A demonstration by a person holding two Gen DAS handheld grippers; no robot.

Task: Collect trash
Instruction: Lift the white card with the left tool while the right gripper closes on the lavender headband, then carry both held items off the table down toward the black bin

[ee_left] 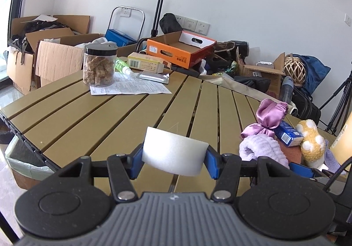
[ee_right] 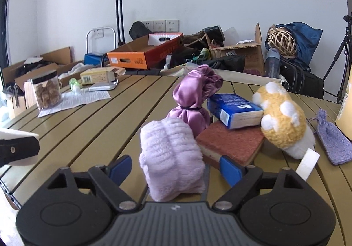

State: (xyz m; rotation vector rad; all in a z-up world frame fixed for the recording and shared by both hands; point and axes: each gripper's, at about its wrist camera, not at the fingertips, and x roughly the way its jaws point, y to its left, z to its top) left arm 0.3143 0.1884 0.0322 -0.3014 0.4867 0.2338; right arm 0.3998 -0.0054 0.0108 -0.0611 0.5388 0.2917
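The left gripper point(ee_left: 175, 159) is closed partway on a white foam block point(ee_left: 173, 151) — its blue pads point(ee_left: 136, 162) press against both ends, and the block hangs just above the slatted table point(ee_left: 92, 114). Below the table's left edge stands a bin lined with a pale green bag point(ee_left: 22, 162); what is in it cannot be made out.

The right gripper point(ee_right: 176, 168) stands wide, its blue fingers point(ee_right: 120, 168) on either side of a fluffy lilac cloth point(ee_right: 171, 158) that sits on the table between them; the fingers do not appear to press on it. Just behind the cloth lies a purple satin bundle point(ee_right: 195, 96) tied with a black band, and beside it a red-topped sponge point(ee_right: 231, 144) with a blue box point(ee_right: 233, 109) resting on it. A yellow and white plush toy point(ee_right: 283, 123) leans against the box, and a small lilac pouch point(ee_right: 332, 138) lies flat to its right.

Toward the far left of the table, a clear jar with a black lid point(ee_left: 100, 65) holds brown chunks and stands on a printed sheet point(ee_left: 129, 86). Near it lie a green bottle point(ee_left: 122, 66), a silver packet point(ee_left: 153, 76) and a yellow carton point(ee_left: 145, 63).

Beyond the table, an open orange box point(ee_left: 180, 48) shows a white insert — and several brown cardboard boxes point(ee_left: 44, 52) at the left hold dark clothes and paper.
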